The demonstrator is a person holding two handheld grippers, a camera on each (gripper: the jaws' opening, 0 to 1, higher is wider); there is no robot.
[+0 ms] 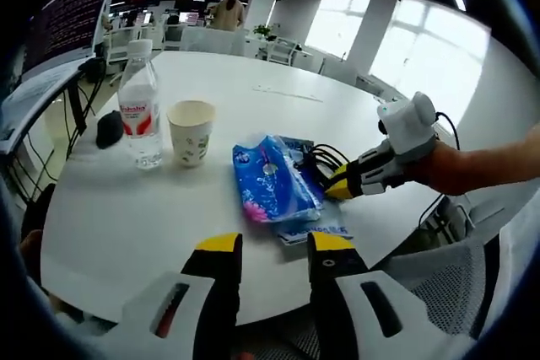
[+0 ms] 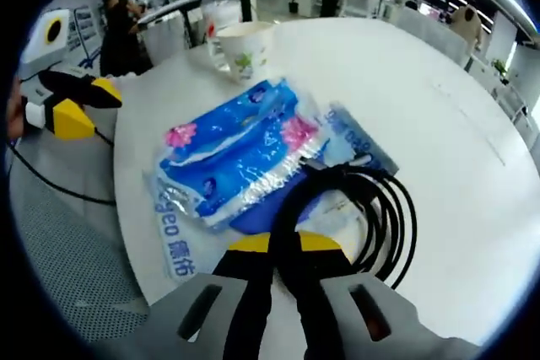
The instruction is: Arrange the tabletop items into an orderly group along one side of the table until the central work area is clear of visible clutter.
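A blue tissue pack lies on the white round table, on top of a flat blue-and-white packet. Beside it is a coiled black cable. My right gripper is shut on a loop of that black cable; it comes in from the right in the left gripper view, held by a hand. My left gripper is open above the near table edge, short of the tissue pack, and holds nothing. Left of the pack stand a paper cup and a water bottle.
A black mouse lies near the table's left edge beyond the bottle. An office chair stands at the near right edge. The far half of the table is bare apart from a thin sheet. People stand among desks in the background.
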